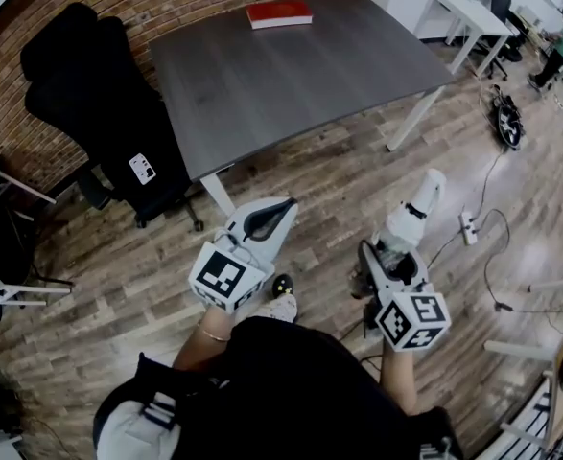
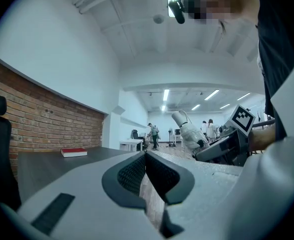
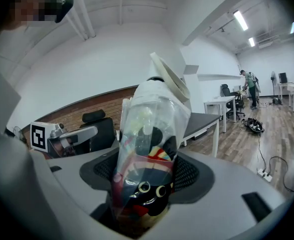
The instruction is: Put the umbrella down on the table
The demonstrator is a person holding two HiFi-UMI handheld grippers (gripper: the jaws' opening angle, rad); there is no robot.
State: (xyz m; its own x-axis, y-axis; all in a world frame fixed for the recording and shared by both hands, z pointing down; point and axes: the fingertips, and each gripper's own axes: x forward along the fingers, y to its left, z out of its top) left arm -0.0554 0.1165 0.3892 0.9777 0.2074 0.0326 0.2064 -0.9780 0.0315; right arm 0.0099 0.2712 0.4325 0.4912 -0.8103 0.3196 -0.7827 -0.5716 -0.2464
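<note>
My right gripper [image 1: 388, 257] [image 3: 148, 176] is shut on a folded umbrella [image 1: 417, 209] [image 3: 152, 134]. The umbrella is wrapped in a clear plastic sleeve, with dark, red and yellow cartoon print and a white end pointing forward and up. It hangs over the wooden floor, short of the dark grey table [image 1: 291, 75] [image 3: 199, 121] ahead. My left gripper [image 1: 287, 205] [image 2: 145, 156] is shut with nothing in it, level, beside the right one near the table's front corner. The left gripper view also shows the umbrella [image 2: 187, 131] and the table [image 2: 46, 164].
A red book [image 1: 279, 13] [image 2: 74, 152] lies at the table's far edge by the brick wall. A black office chair [image 1: 99, 94] stands left of the table. A power strip [image 1: 468, 226] and cables lie on the floor to the right. A white desk [image 1: 468, 12] and a person [image 1: 559, 46] are far right.
</note>
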